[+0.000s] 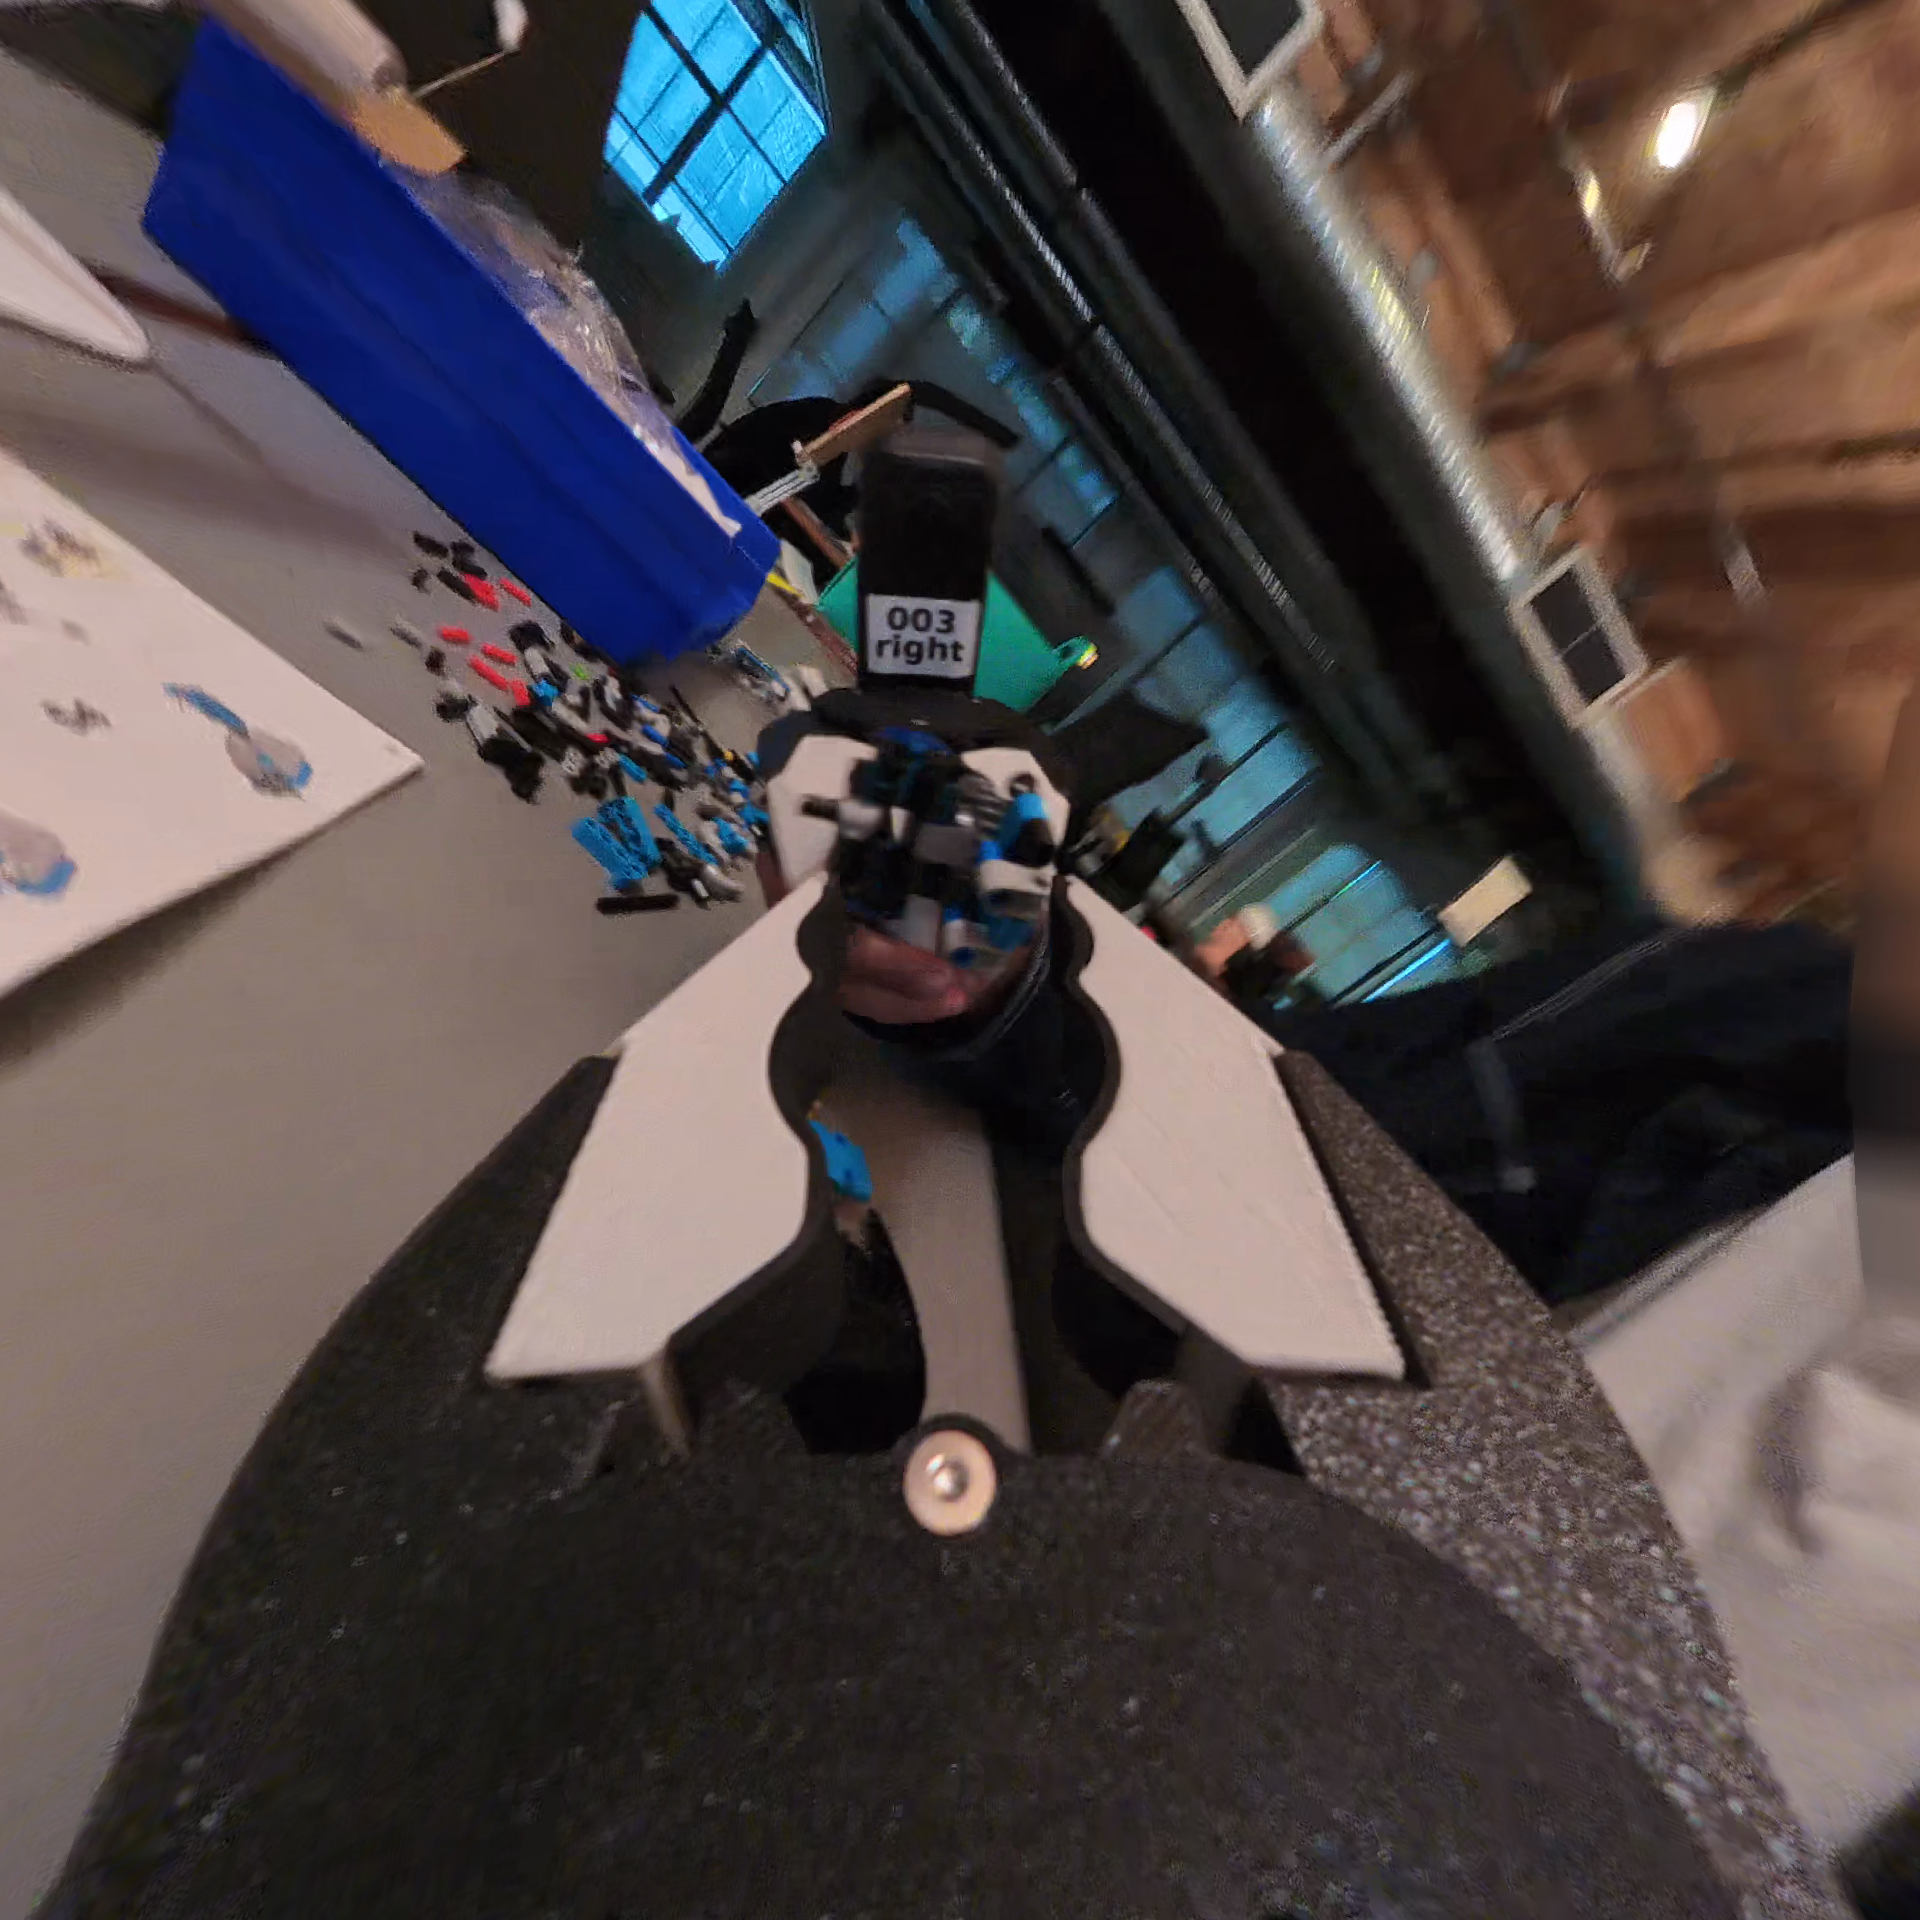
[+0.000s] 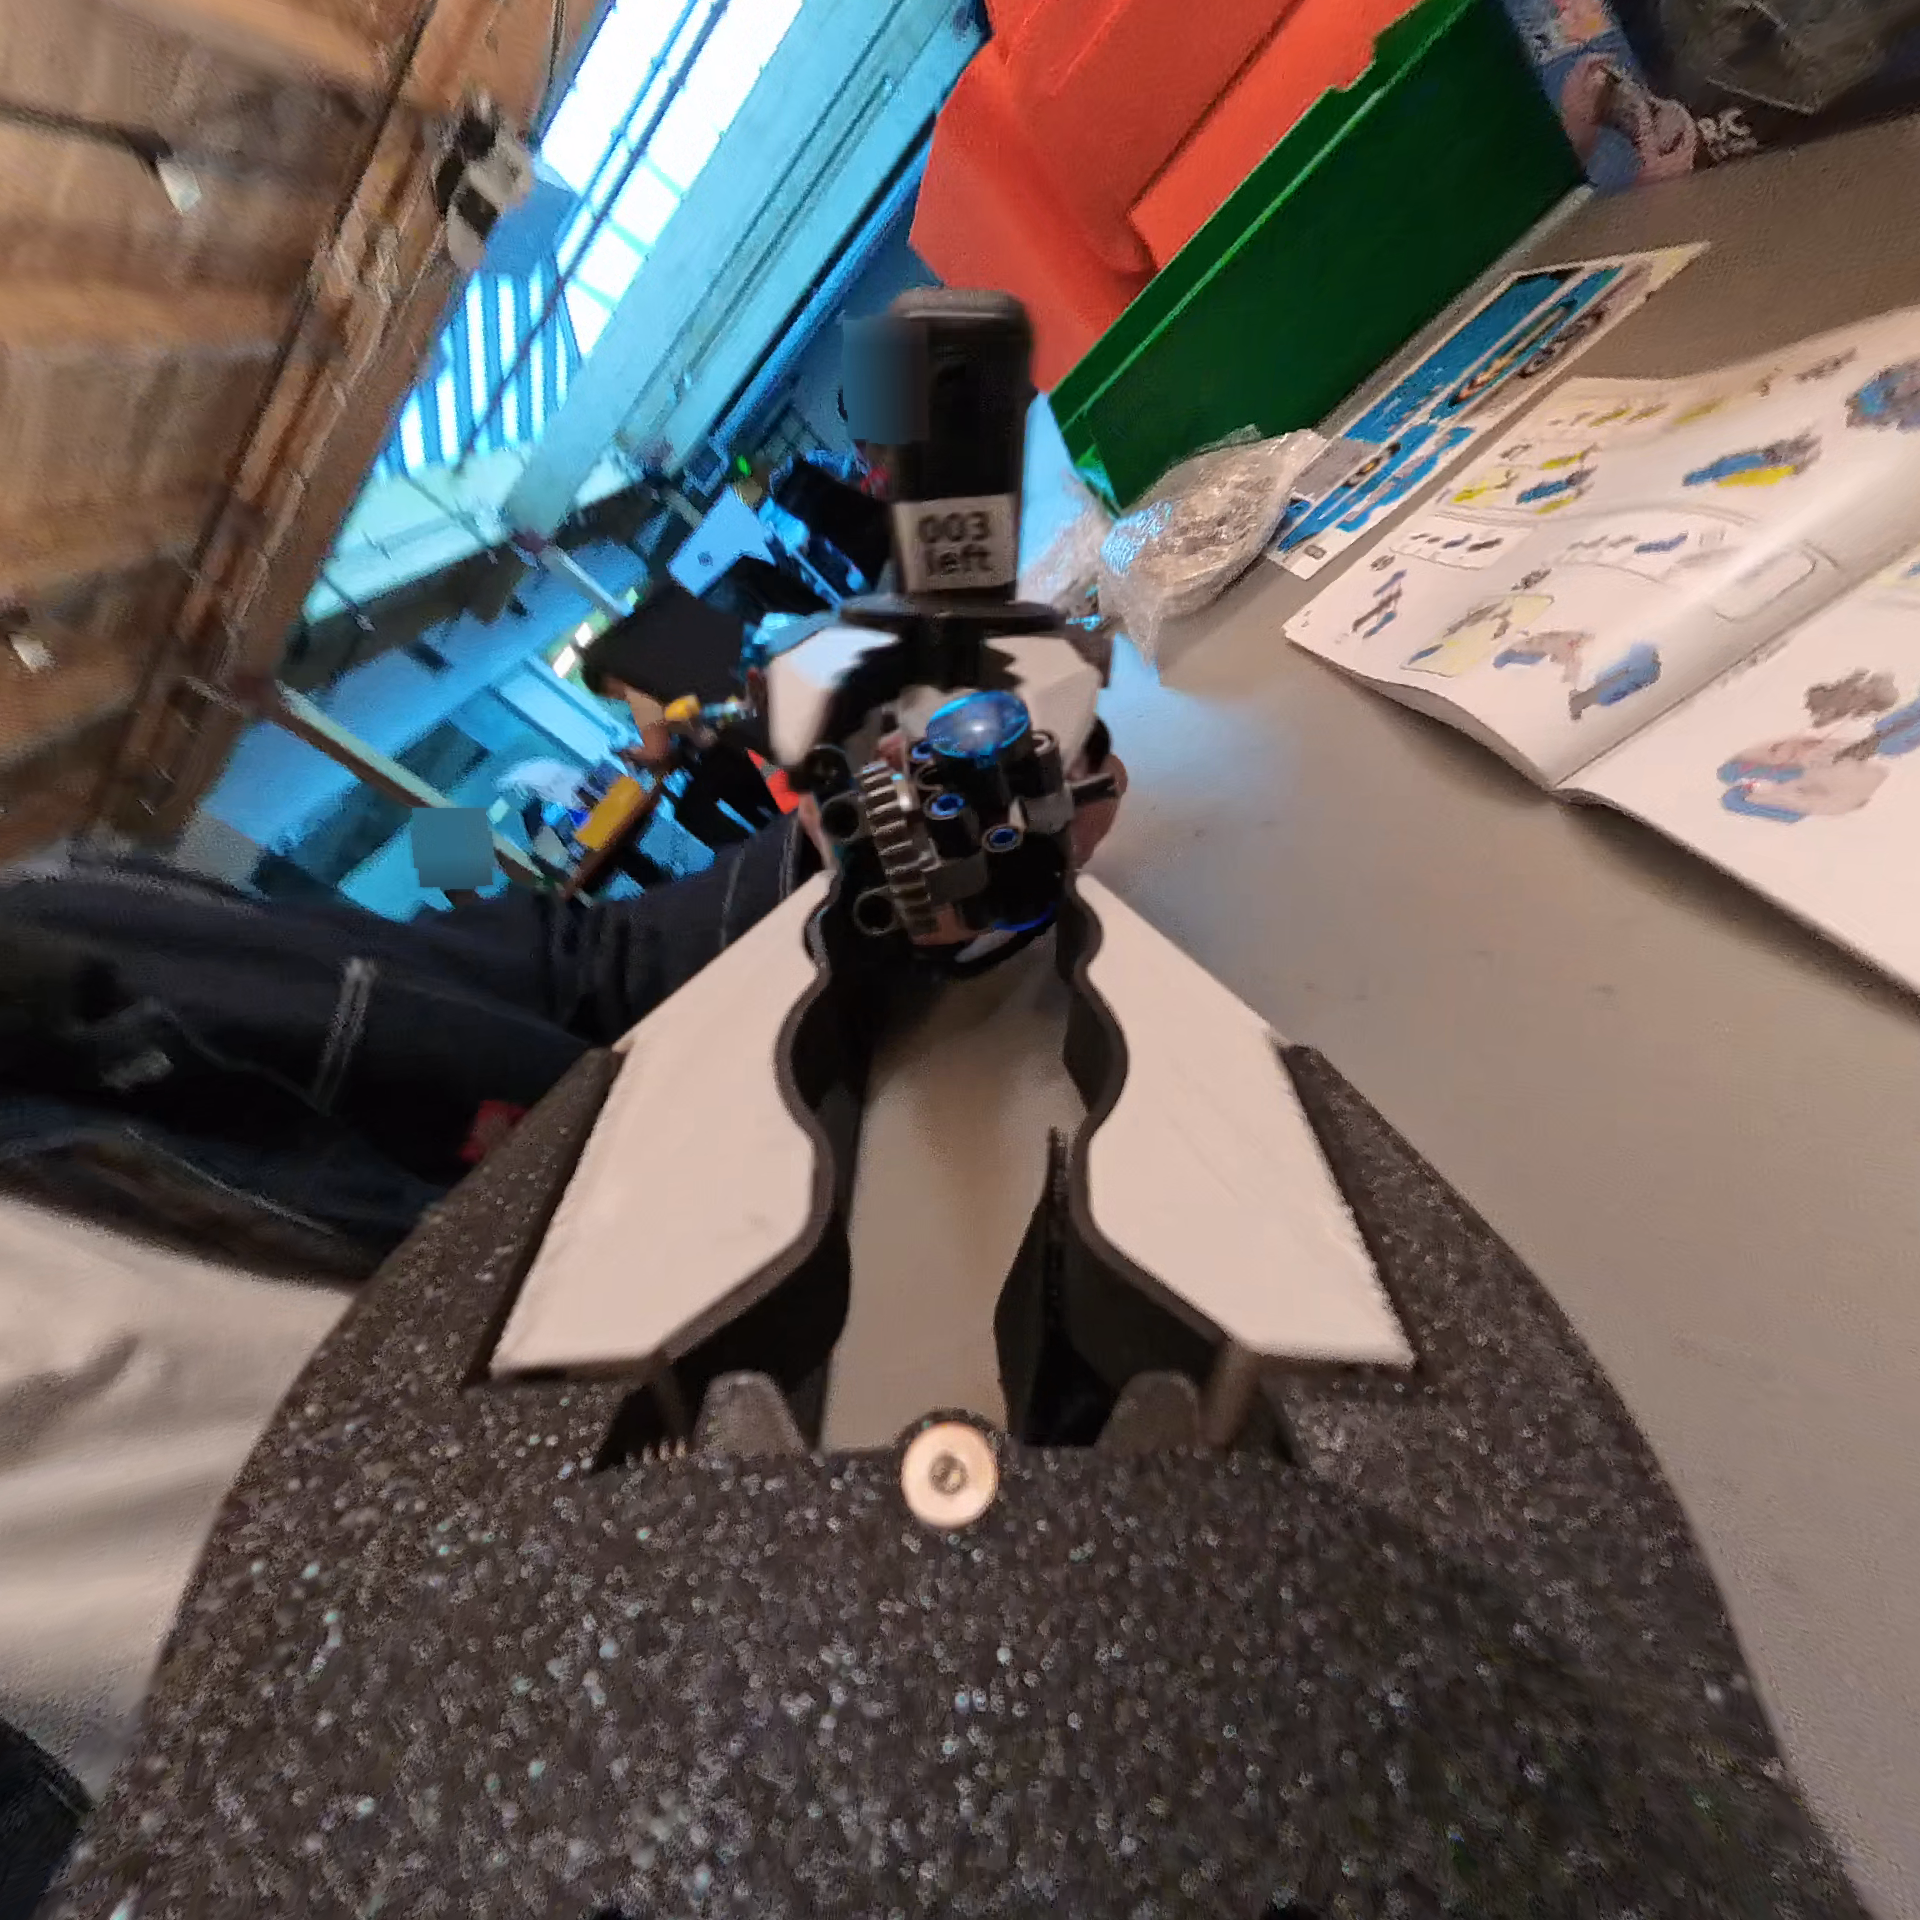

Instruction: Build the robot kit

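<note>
A small toy-brick assembly, black, grey and blue, hangs in the air between my two grippers, which face each other tip to tip. In the left wrist view, my left gripper (image 1: 940,894) is closed on the near end of the assembly (image 1: 935,862). My right gripper (image 1: 920,810) grips its far end, with a hand (image 1: 904,977) below. In the right wrist view, my right gripper (image 2: 945,894) is closed on the assembly (image 2: 956,831), which shows a grey gear and a blue dome. My left gripper (image 2: 935,686) holds its far side.
A pile of loose bricks (image 1: 582,727) lies on the grey table (image 1: 364,1039) beside a blue bin (image 1: 416,343) and a printed sheet (image 1: 156,727). An open instruction booklet (image 2: 1662,582), a plastic bag (image 2: 1195,530), a green box (image 2: 1299,270) and an orange box (image 2: 1091,135) lie to the right. A dark sleeve (image 2: 260,1018) is at the left. Left and right tips are no more than a few centimetres apart.
</note>
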Available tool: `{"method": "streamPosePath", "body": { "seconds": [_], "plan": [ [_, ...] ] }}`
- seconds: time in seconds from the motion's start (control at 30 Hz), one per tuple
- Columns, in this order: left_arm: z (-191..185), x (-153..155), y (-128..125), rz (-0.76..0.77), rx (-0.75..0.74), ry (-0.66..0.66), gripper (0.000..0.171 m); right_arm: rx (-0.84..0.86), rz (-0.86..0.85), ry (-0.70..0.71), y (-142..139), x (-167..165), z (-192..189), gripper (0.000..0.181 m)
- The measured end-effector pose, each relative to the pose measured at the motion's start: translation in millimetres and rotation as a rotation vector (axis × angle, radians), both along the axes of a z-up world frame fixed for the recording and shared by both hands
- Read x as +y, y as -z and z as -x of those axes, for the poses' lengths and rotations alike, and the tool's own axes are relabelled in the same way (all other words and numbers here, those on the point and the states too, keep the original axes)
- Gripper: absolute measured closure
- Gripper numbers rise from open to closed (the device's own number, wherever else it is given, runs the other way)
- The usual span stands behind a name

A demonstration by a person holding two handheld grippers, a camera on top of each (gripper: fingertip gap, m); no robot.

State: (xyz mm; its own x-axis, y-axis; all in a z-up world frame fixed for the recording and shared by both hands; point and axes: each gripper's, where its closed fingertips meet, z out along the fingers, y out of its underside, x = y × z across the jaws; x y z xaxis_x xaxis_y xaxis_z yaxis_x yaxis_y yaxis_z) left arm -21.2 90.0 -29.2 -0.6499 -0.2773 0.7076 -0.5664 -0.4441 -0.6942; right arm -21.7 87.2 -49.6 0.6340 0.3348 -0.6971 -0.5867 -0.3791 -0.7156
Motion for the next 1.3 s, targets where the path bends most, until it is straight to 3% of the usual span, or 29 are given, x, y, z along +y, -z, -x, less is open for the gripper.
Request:
{"method": "streamPosePath", "body": {
  "seconds": [0.07, 0.17, 0.27, 0.43, 0.57, 0.7, 1.07, 1.17, 1.2, 1.3],
  "plan": [
    [6, -6, -6, -0.038, -0.062, 0.017, 0.127, 0.104, 0.018, -0.002, 2, 5, 1, 0.142],
    [4, -8, -2, -0.065, -0.073, -0.002, 0.127, 0.075, 0.039, 0.032, 11, 11, 0, 0.143],
    [2, -4, 2, -0.053, -0.053, 0.000, 0.156, -0.001, 0.026, 0.014, 10, 12, 8, 0.143],
    [4, -5, 7, -0.051, -0.020, 0.035, 0.156, -0.135, 0.049, 0.033, 17, 12, 9, 0.144],
    [7, -4, 12, -0.199, -0.092, 0.020, 0.160, -0.305, 0.041, 0.089, 17, 7, -2, 0.145],
    [7, -1, 18, -0.292, -0.124, -0.012, 0.161, -0.317, 0.062, 0.088, 21, 4, -7, 0.146],
    [15, -7, 11, -0.222, -0.129, 0.053, 0.162, -0.397, -0.051, 0.059, 1, -3, 1, 0.157],
    [13, -3, 10, -0.215, -0.124, 0.039, 0.162, -0.420, -0.064, 0.028, -1, -8, 4, 0.137],
    [13, -2, 11, -0.212, -0.118, 0.038, 0.162, -0.481, -0.067, 0.041, 1, -8, 3, 0.128],
    [12, -2, 10, -0.169, -0.098, 0.044, 0.162, -0.708, -0.119, 0.082, 0, -6, 7, 0.126]
  ]
}}
